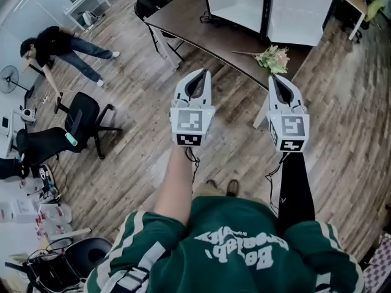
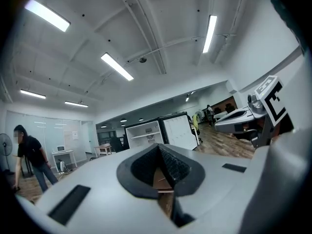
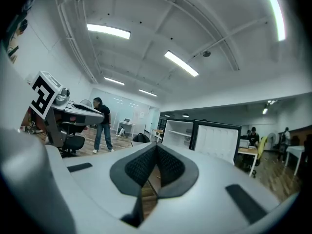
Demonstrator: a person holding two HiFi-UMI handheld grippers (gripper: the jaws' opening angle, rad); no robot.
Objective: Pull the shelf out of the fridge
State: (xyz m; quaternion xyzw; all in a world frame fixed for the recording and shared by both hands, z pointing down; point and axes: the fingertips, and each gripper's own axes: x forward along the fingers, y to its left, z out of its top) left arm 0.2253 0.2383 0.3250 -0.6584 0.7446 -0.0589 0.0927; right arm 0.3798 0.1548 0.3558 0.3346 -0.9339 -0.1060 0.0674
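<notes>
- The shelf (image 2: pixel 142 135) sits inside the fridge (image 2: pixel 132 140), a white board across the open compartment. It is also seen in the right gripper view (image 3: pixel 179 133).
- The fridge is placed well ahead of both grippers, and its door (image 1: pixel 299 11) is swung open on the right of the compartment.
- The left gripper (image 1: pixel 197 77) is held level and aimed at the fridge. Its jaws are closed tip to tip and nothing is caught between them.
- The right gripper (image 1: pixel 279 81) is held level beside the left one, slightly apart from it. Its jaws are likewise closed together on nothing.
- A dark table (image 1: pixel 201 32) lies in front of the fridge, between it and the grippers. Its near edge runs across the way.
- A bunch of flowers (image 1: pixel 273 58) is laid on the table corner on the near side of the fridge door, just ahead of the right gripper.
- Bare wooden floor (image 1: pixel 140 102) is left open to the left of the fridge and the table.
- Farther left of the fridge, an office chair (image 1: pixel 82 118) and a bending person (image 1: pixel 58 44) are seen, well apart from the grippers.
</notes>
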